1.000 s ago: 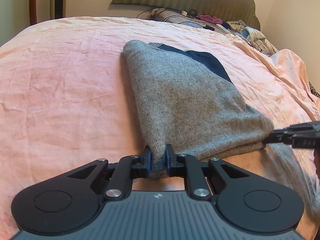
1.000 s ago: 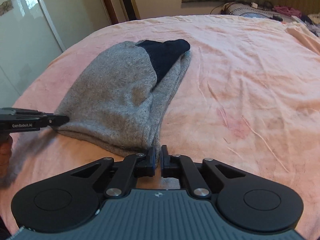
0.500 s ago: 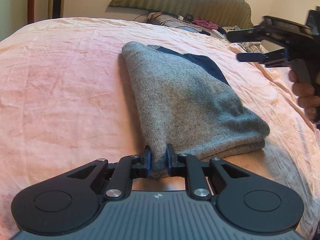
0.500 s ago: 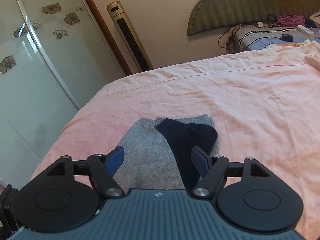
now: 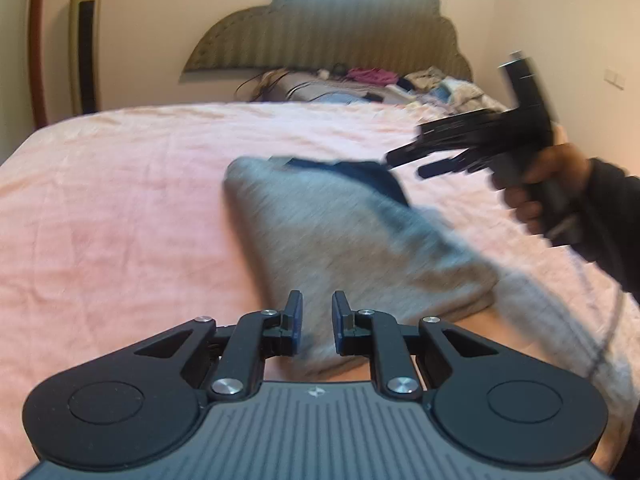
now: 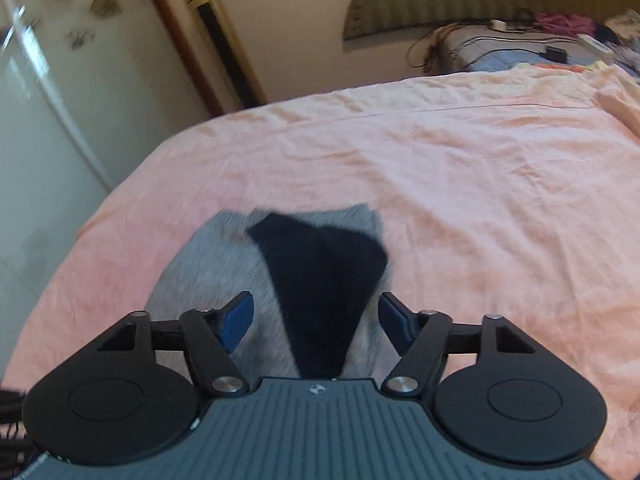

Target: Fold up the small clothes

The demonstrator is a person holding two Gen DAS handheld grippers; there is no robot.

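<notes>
A folded grey knit garment (image 5: 344, 248) with a dark navy part (image 5: 360, 174) lies on the pink bedsheet (image 5: 120, 208). My left gripper (image 5: 316, 322) is open just above the garment's near corner, with the cloth showing between its jaws. My right gripper (image 6: 316, 316) is wide open and empty above the garment's far end, over the navy part (image 6: 320, 280) and grey cloth (image 6: 192, 264). The right gripper also shows in the left wrist view (image 5: 404, 162), held in a hand at the right.
A padded headboard (image 5: 332, 36) and a heap of clothes and cables (image 5: 368, 84) lie at the bed's far end. A tall standing unit (image 6: 220, 40) and a glass wardrobe door (image 6: 40, 100) stand left of the bed. The pink sheet (image 6: 480, 200) spreads to the right.
My left gripper has opened and let go of the garment's near corner, lifting slightly. My right gripper let go earlier, opened wide and has risen to the garment's far end.
</notes>
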